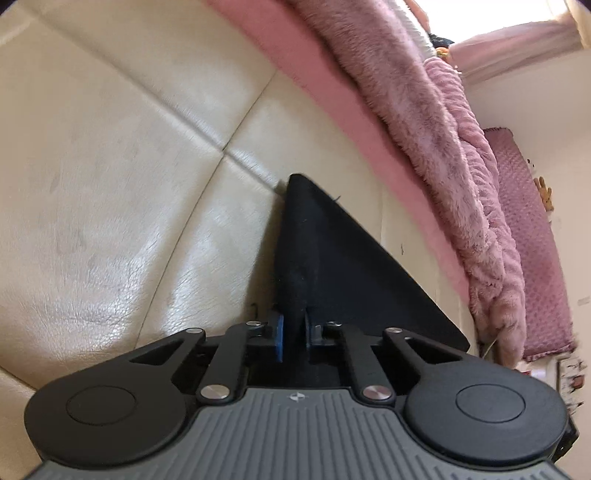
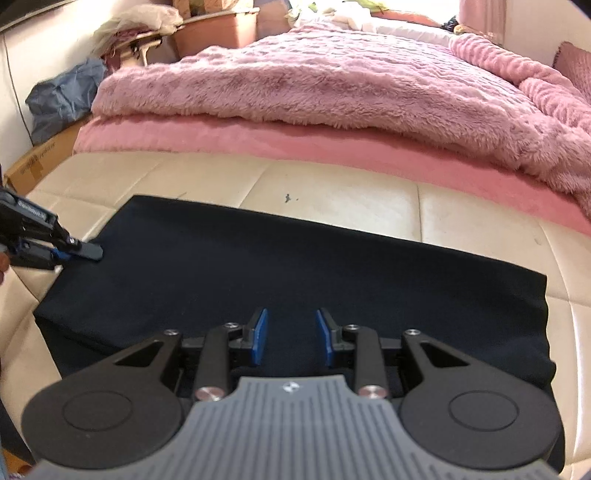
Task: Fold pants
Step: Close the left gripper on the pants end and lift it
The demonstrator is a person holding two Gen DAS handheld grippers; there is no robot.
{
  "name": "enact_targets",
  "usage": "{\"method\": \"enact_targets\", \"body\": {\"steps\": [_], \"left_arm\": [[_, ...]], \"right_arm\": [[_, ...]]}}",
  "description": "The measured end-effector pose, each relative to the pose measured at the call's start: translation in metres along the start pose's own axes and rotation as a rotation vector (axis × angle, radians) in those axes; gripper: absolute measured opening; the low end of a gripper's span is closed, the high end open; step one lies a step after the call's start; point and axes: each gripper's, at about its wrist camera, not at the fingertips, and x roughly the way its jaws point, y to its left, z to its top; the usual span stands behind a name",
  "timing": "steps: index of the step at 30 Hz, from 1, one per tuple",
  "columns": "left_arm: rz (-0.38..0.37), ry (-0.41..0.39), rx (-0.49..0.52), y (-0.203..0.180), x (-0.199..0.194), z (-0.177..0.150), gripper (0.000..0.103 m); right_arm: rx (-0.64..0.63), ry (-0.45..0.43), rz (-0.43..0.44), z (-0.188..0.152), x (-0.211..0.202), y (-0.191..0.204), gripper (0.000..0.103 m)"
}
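Observation:
The black pants [image 2: 277,266] lie folded into a flat rectangle on the cream leather bench [image 2: 332,184]. My left gripper [image 1: 294,332] is shut on the left edge of the pants [image 1: 332,266], with the cloth pinched between its blue pads. It also shows at the left of the right wrist view [image 2: 83,253], clamped on that edge. My right gripper [image 2: 291,332] is open and empty, with its blue pads apart just above the near side of the pants.
A bed with a pink sheet [image 2: 295,144] and fluffy pink blanket [image 2: 332,77] runs along the far side of the bench. A blue bag [image 2: 62,99], a cardboard box [image 2: 40,158] and a plastic bin [image 2: 218,33] stand at the back left.

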Motion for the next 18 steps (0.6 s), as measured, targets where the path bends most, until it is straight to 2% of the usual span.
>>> {"method": "enact_targets", "body": {"steps": [4,9,13,18], "left_arm": [[-0.018,-0.040,0.018,-0.008,-0.021,0.003,0.008],[0.007,-0.085,0.043,-0.019,-0.052,0.011,0.007],[0.000,-0.116,0.055,-0.036,-0.069,0.011,0.007],[-0.022,-0.123,0.070,-0.075,-0.074,0.007,0.007]], "right_arm": [[-0.030,0.024,0.006,0.002,0.004,0.004,0.025],[-0.066,0.047,0.032,0.002,0.009,0.016,0.025],[-0.081,0.119,0.063,-0.004,0.026,0.028,0.025],[-0.118,0.093,0.052,0.002,0.022,0.037,0.025]]}}
